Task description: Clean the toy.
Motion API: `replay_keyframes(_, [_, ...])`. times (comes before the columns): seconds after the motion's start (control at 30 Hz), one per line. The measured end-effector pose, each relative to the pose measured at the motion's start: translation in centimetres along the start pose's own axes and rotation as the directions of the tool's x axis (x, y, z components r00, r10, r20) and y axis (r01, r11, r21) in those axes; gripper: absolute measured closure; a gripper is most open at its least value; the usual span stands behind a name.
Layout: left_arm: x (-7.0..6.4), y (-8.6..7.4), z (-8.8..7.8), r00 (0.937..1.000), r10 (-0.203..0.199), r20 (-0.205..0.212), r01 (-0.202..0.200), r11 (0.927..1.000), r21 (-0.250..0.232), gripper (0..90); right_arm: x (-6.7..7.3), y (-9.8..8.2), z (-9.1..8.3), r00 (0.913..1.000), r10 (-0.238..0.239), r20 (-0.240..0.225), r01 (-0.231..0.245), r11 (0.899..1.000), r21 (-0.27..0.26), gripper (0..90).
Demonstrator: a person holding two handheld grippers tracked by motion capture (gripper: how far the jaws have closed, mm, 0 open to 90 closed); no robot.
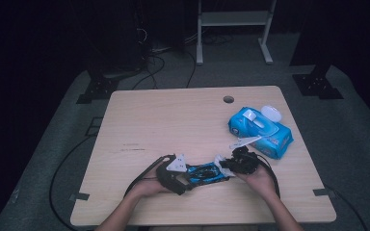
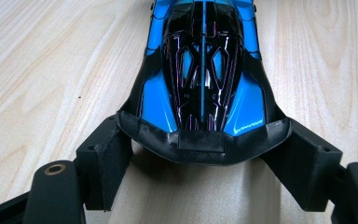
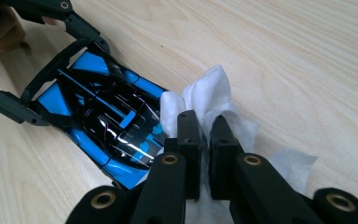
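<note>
Pale wood makes up the tabletop point(image 1: 173, 120), and from the high view a blue and black toy car point(image 1: 206, 172) lies near its front edge between two hands. The left gripper point(image 1: 185, 179) meets the car's near end, while the right gripper point(image 1: 229, 166) meets the far end with a white wipe point(image 1: 219, 160) bunched there. Just beyond the right hand lies a blue pack of wet wipes point(image 1: 260, 131), its lid flipped up; it is near the car but apart from it. A round cable hole point(image 1: 228, 99) sits well behind.

From the left gripper view, the fingers point(image 2: 103, 161) stand partly apart and clamp the black rear wing of the toy car point(image 2: 200, 74) from both sides, so the car is held steady on the wood.

From the right gripper view, the fingers point(image 3: 188, 135) are squeezed nearly together on the white wipe point(image 3: 200, 91), pinching a fold of it. The wipe presses against the front corner of the toy car point(image 3: 107, 121). The left gripper's fingers point(image 3: 14, 108) grip the car's other end farther off.
</note>
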State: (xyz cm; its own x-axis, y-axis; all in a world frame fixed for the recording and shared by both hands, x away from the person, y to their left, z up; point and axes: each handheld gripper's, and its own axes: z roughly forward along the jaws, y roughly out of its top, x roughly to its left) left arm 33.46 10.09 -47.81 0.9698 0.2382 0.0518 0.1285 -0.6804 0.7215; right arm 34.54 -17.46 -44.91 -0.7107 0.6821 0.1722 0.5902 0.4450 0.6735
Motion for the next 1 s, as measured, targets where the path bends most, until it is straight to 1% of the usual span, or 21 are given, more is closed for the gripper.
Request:
replay_keyframes(0.03, [0.0, 0.0, 0.0, 1.0, 0.0, -0.001, 0.0, 1.0, 0.001, 25.0, 0.4, 0.3, 0.2, 0.9998, -0.017, 0.006, 0.017, 1.0, 0.0, 85.4])
replay_keyframes(0.07, [0.0, 0.0, 0.0, 1.0, 0.001, -0.001, -0.001, 1.0, 0.003, 25.0, 0.7, 0.6, 0.4, 0.9997, -0.026, 0.0, 0.026, 1.0, -0.004, 85.4])
replay_keyframes(0.13, [0.0, 0.0, 0.0, 1.0, 0.0, -0.002, 0.0, 1.0, 0.003, 25.0, 0.9, 0.8, 0.6, 0.9994, -0.035, -0.002, 0.035, 0.999, -0.01, 85.4])
replay_keyframes(0.17, [0.0, 0.0, 0.0, 1.0, -0.003, 0.001, 0.003, 1.0, -0.001, 25.0, 1.3, 1.3, 1.1, 0.9987, -0.05, -0.014, 0.049, 0.999, -0.023, 85.4])
replay_keyframes(0.23, [0.0, -0.1, 0.0, 1.0, -0.003, 0.003, 0.003, 1.0, -0.003, 25.0, 1.1, 1.3, 1.2, 0.9987, -0.048, -0.018, 0.047, 0.999, -0.02, 85.3])
replay_keyframes(0.33, [0.1, 0.0, 0.0, 1.0, -0.001, 0.004, 0.001, 1.0, -0.002, 25.0, 0.7, 1.0, 0.9, 0.999, -0.042, -0.012, 0.042, 0.999, -0.014, 85.4])
replay_keyframes(0.37, [0.1, 0.0, 0.0, 1.0, 0.0, 0.006, 0.0, 1.0, -0.003, 25.0, 0.1, 0.3, 0.3, 0.9997, -0.024, 0.0, 0.024, 1.0, -0.012, 85.4])
replay_keyframes(0.43, [0.1, 0.0, 0.0, 1.0, -0.001, 0.006, 0.001, 1.0, -0.005, 25.0, -0.2, -0.5, -0.3, 0.9999, -0.005, 0.014, 0.006, 1.0, -0.012, 85.4])
replay_keyframes(0.47, [0.0, 0.0, 0.0, 1.0, -0.001, 0.004, 0.001, 1.0, -0.004, 25.0, -0.3, -0.8, -0.5, 0.9999, 0.008, 0.009, -0.008, 1.0, -0.013, 85.4])
replay_keyframes(0.53, [0.0, 0.0, 0.0, 1.0, -0.002, 0.001, 0.002, 1.0, -0.004, 25.0, -0.4, -1.3, -0.9, 0.9999, 0.016, -0.001, -0.016, 1.0, -0.013, 85.4])
replay_keyframes(0.63, [0.0, 0.0, 0.0, 1.0, -0.002, 0.001, 0.002, 1.0, -0.005, 25.0, 0.3, -1.8, -1.2, 0.9995, 0.006, -0.032, -0.006, 1.0, -0.006, 85.4])
replay_keyframes(0.73, [0.1, -0.1, 0.0, 1.0, 0.003, 0.004, -0.003, 1.0, -0.001, 25.0, 1.3, -2.1, -1.6, 0.999, -0.02, -0.041, 0.019, 1.0, -0.016, 85.4])
replay_keyframes(0.8, [0.1, -0.1, 0.0, 1.0, 0.003, 0.004, -0.003, 1.0, -0.001, 25.0, 1.2, -2.4, -1.8, 0.9985, -0.021, -0.051, 0.02, 1.0, -0.017, 85.4])
replay_keyframes(0.9, [0.1, -0.1, -0.1, 1.0, 0.004, 0.003, -0.004, 1.0, -0.002, 25.0, 0.7, -2.9, -2.1, 0.9992, -0.007, -0.04, 0.007, 1.0, -0.002, 85.4])
replay_keyframes(0.97, [0.1, -0.1, 0.0, 1.0, 0.004, 0.004, -0.004, 1.0, -0.002, 25.0, 0.4, -3.5, -2.3, 0.9993, 0.011, -0.037, -0.01, 1.0, 0.009, 85.4])
replay_keyframes(1.0, [0.1, -0.1, 0.0, 1.0, 0.005, 0.005, -0.005, 1.0, -0.002, 25.0, 0.4, -3.5, -2.3, 0.9993, 0.011, -0.037, -0.01, 1.0, 0.009, 85.4])
